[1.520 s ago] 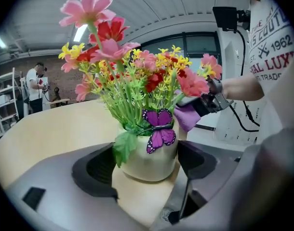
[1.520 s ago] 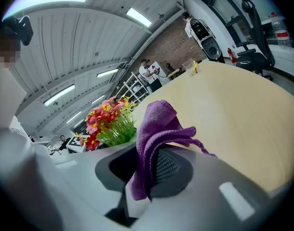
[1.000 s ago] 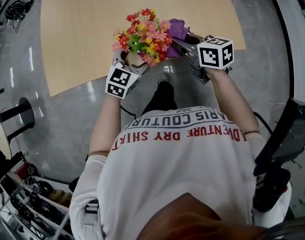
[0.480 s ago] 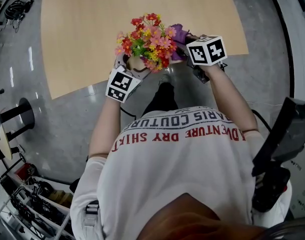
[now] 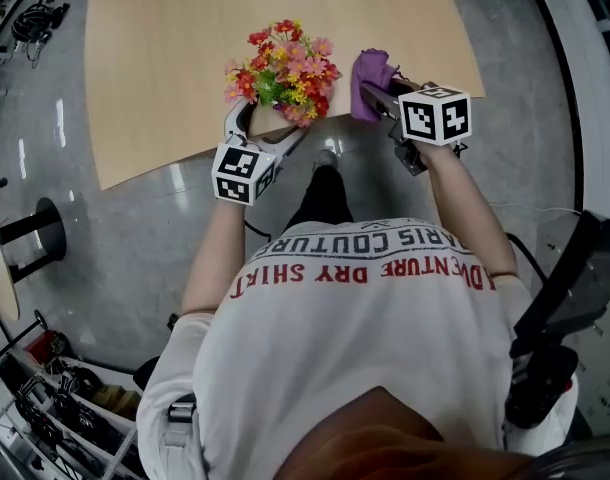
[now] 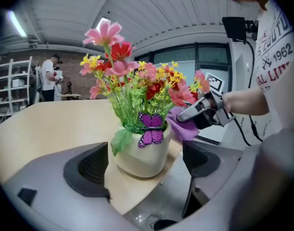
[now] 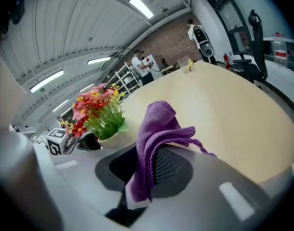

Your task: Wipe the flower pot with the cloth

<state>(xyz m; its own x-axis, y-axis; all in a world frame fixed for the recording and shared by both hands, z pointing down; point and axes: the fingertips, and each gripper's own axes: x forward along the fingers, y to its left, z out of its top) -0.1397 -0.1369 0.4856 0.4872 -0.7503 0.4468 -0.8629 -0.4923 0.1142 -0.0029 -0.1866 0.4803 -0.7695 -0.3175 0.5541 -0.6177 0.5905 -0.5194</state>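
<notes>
Left hand-held gripper [image 6: 146,170] just opened wider around the flower pot [image 6: 140,153]. Smooth, likely tippy; I'd clasp its belly. Right hand-held gripper [image 7: 149,170] pinched soft purple cloth [image 7: 159,124].

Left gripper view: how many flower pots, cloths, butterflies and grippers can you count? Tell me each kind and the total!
Flower pot: 1
Purple cloth: 1
Butterfly: 1
Grippers: 2 (left gripper, jaws have just been opening, with the flower pot between them; right gripper, shut on the purple cloth)
Total: 5
</notes>
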